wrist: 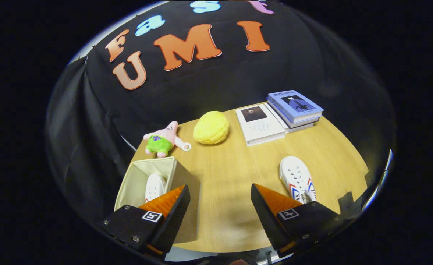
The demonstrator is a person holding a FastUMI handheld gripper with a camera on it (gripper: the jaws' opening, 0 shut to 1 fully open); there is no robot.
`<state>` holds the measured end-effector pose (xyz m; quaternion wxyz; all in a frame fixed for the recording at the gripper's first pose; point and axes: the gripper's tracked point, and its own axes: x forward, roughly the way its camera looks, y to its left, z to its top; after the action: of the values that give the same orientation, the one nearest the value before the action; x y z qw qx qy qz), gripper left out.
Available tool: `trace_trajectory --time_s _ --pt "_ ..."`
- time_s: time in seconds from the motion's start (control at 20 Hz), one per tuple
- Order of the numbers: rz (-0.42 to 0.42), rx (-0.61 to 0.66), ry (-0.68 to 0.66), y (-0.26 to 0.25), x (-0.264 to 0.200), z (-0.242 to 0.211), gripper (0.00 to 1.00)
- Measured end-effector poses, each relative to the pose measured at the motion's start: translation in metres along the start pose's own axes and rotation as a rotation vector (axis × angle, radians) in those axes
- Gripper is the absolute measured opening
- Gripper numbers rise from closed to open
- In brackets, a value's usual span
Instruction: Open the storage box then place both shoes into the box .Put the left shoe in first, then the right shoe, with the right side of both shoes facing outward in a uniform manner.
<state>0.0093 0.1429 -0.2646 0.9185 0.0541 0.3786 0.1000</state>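
Claw point(220, 206) spread wide, nothing held, hovering over bare bench point(238, 162). One shoe point(154, 187) sits inside the open storage box point(142, 173) at the bench's near left corner; the second shoe point(297, 178) lies by the near right edge, beside the right finger. Best move: swing right, straddle its middle, squeeze evenly, keep its orientation for the drop.

White shoe point(297, 178) red-blue stripes; beige box point(142, 173); yellow plush point(211, 127); blue book point(295, 106).
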Motion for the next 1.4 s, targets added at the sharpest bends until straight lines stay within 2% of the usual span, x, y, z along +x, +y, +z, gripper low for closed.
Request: trace_trajectory --time_s 0.45,0.7,0.95,1.05,1.25,1.4 --pt "-0.162 0.052 0.005 -0.131 0.0 -0.006 0.99" --pt "-0.216 0.075 0.057 -0.184 0.017 -0.026 0.99" --pt "-0.22 0.104 0.122 -0.214 0.042 -0.048 0.99" --pt "-0.219 0.096 0.156 -0.22 0.053 -0.058 0.96" --pt "-0.195 0.073 0.222 -0.219 0.071 -0.078 0.86" --pt "-0.218 0.026 0.259 -0.225 0.081 -0.09 0.79"
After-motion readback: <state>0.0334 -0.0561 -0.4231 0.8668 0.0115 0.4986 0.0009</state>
